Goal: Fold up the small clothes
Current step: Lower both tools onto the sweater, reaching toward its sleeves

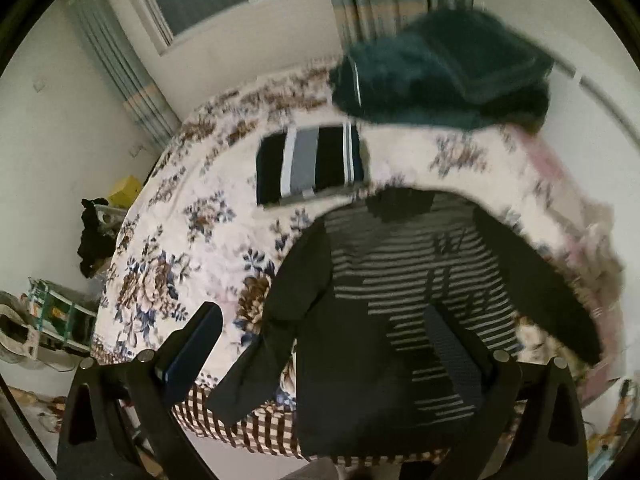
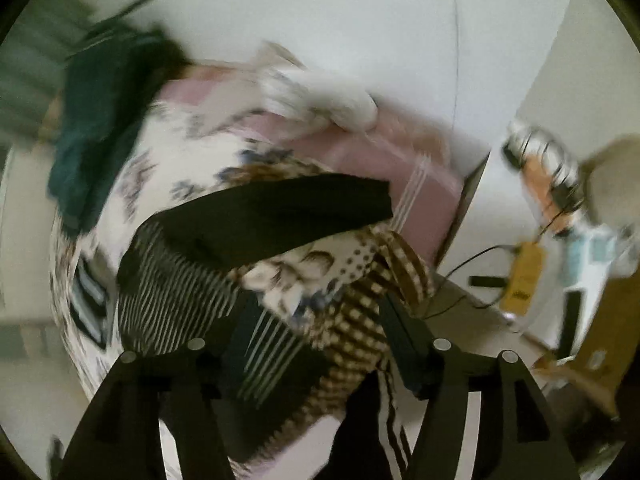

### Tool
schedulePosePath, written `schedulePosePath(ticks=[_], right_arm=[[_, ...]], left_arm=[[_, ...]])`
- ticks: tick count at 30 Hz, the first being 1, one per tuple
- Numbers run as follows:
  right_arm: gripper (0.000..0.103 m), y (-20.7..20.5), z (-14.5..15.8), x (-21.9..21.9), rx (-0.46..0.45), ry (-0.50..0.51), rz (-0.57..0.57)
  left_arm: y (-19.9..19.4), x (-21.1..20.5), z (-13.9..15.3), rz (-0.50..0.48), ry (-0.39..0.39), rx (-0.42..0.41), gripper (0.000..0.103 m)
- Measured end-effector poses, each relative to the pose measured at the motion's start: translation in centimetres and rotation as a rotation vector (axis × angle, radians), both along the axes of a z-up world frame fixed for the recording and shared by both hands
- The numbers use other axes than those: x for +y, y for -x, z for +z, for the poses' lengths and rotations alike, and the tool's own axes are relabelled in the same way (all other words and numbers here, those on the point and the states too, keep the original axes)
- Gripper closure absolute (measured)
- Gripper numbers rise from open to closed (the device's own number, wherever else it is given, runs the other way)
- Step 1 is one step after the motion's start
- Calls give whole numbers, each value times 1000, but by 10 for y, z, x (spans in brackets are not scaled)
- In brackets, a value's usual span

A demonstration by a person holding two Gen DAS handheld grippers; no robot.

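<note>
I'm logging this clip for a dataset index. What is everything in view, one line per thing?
striped top: one, black with grey stripes, spread on the bed's near edge.
folded clothes: one row, black, grey and white, mid-bed beyond the top.
dark green garment: one heap, far side of the bed.
bed cover: one, cream with brown and blue flowers, checked border at the near edge.
pink bedding: one, right end of the bed.
yellow tag: one, on a cable beside the bed.
left gripper: black, jaws apart over the top.
right gripper: black, jaws apart at the top's hem; contact unclear.
</note>
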State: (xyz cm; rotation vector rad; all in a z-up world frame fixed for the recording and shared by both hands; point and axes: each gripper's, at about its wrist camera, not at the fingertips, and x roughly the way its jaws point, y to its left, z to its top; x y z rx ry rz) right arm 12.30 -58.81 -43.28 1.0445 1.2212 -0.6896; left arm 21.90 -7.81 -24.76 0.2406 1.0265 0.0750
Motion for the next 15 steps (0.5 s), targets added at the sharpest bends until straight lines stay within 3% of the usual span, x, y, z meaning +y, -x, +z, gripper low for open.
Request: schedulePosePath(ticks=[3, 5, 8, 12, 14, 15], right_arm=[[38, -7, -108, -49, 3, -119, -140], [38, -9, -168, -77, -6, -123, -207], [31, -19, -226, -99, -35, -63, -207], [30, -44, -282, -100, 9, -139, -116], [54, -51, -268, -89, -2, -67, -88], [77, -54, -261, -86, -4, -27, -78]], left_arm=[[-19, -18, -50, -1, -57, 52, 0], [-34, -33, -87, -25, -62, 101, 0], [-49, -47, -131, -44, -65, 172, 0], [-67, -66, -188, -49, -78, 261, 0], [-71, -72, -212, -46, -75, 284, 0], [-75, -74, -219, -43, -74, 293, 0]])
